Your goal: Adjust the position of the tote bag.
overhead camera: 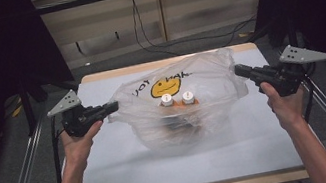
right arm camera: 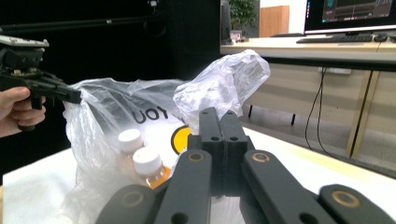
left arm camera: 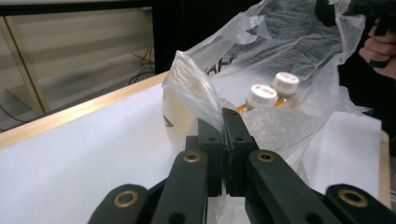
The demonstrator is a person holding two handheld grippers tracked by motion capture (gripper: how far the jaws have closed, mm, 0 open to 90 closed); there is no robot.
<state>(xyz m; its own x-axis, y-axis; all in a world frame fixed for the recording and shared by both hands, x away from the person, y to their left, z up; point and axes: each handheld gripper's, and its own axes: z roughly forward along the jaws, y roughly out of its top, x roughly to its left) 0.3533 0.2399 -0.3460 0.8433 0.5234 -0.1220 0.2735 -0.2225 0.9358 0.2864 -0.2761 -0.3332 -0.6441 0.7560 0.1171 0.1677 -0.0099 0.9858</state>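
Fingers [left arm camera: 233, 140] of left gripper [left arm camera: 223, 122] fully closed, pinching a fold of the plastic bag [overhead camera: 188, 100] at its left edge. Fingers [right arm camera: 210, 140] of right gripper [right arm camera: 219, 116] likewise clamped tight on a bunched handle of the bag at its right edge. No gap visible between the jaws on either side, only thin film.

Bag sitting mid-table [overhead camera: 115, 176], bottom resting on the white surface, top stretched between the two grippers. Clear film, yellow smiley face and dark lettering on the far side. Two bottles [overhead camera: 177, 100] inside, upright, side by side, white caps, orange contents; something dark lying under them, cannot tell what.

Left hand [overhead camera: 81, 141] and right hand [overhead camera: 285, 103] level with each other, grippers pointing inward at the bag. Cables [overhead camera: 183, 42] on the floor beyond the table.
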